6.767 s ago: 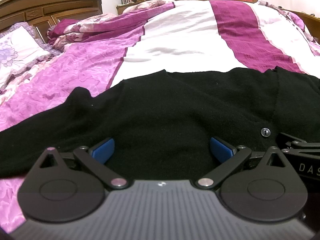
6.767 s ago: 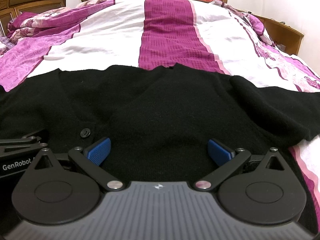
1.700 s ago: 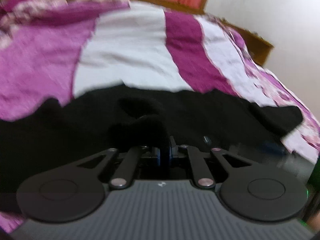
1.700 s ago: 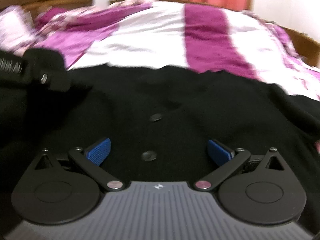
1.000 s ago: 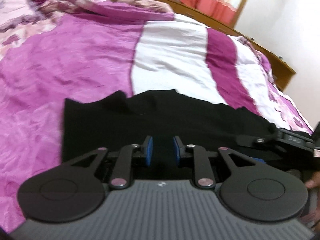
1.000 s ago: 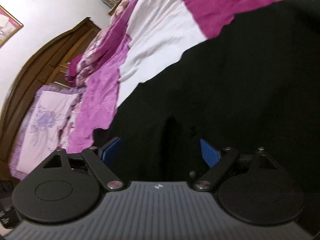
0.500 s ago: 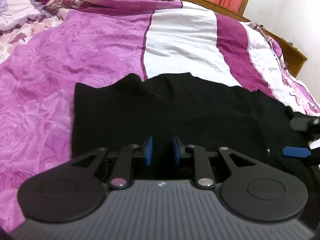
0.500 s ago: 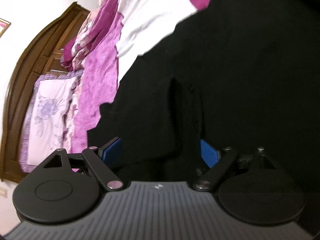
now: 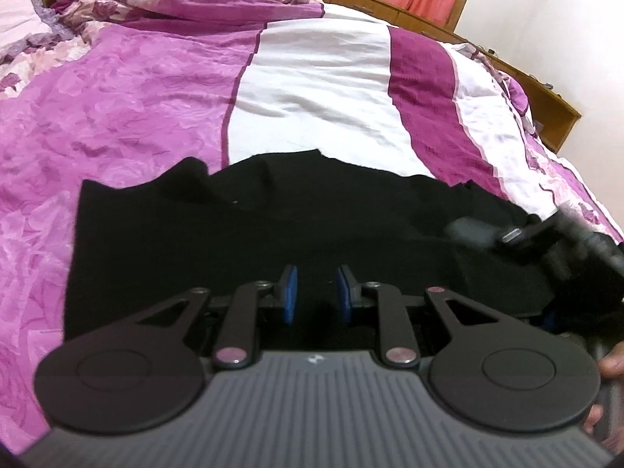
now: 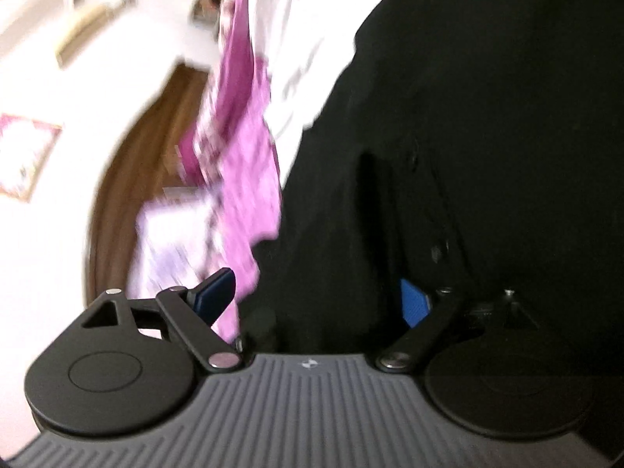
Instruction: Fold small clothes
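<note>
A black knit cardigan (image 9: 234, 241) lies flat on the bed, its left side folded in to a straight edge. My left gripper (image 9: 314, 292) hovers low over its near hem. The blue pads stand a narrow gap apart, and I see no cloth pinched between them. My right gripper (image 10: 318, 296) is rolled onto its side over the cardigan (image 10: 507, 117), near its buttons (image 10: 436, 251), with jaws wide open and nothing gripped. In the left wrist view, one of the right gripper's fingers (image 9: 472, 231) shows blurred at the garment's right side.
A purple, white and magenta bed cover (image 9: 136, 109) spreads beyond the cardigan. A wooden bed frame (image 9: 546, 105) runs along the far right. The brown headboard (image 10: 117, 179) and a pillow (image 10: 167, 241) are seen sideways. A hand (image 9: 612, 366) holds the right gripper.
The right gripper has rolled further onto its side and its view is now blurred. The left gripper has shifted a little along the hem, its pads the same distance apart.
</note>
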`<control>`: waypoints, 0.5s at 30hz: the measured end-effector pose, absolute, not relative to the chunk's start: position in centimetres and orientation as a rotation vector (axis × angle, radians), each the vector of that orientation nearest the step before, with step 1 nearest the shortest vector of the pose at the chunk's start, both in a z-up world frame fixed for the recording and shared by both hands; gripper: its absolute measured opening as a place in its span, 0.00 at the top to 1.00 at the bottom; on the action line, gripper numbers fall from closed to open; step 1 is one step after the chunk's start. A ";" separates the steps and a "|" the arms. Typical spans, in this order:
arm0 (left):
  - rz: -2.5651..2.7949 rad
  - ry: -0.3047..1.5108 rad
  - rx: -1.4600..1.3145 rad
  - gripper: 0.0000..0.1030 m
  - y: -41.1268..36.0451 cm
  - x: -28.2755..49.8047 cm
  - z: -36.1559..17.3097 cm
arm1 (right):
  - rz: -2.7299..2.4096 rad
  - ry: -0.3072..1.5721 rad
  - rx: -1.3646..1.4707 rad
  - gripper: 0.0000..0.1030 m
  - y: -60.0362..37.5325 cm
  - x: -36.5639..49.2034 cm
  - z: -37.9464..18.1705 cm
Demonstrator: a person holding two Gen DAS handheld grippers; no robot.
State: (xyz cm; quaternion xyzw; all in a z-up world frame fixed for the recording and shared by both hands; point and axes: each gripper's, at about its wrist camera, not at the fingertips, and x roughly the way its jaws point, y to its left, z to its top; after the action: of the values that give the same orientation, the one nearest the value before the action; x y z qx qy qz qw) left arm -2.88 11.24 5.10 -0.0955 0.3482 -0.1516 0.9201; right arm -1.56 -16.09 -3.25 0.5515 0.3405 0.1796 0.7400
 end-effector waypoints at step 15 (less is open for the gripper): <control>-0.334 0.638 -0.202 0.77 9.1 -1.3 4.3 | 0.483 0.574 1.066 0.92 -19.7 -0.9 0.4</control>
State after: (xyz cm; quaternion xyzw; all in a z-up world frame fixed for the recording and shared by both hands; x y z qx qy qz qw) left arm -1.25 9.12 4.29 -0.0989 0.3116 -0.1632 0.9309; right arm -0.88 -19.68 0.41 0.4959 0.2671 0.2249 0.7951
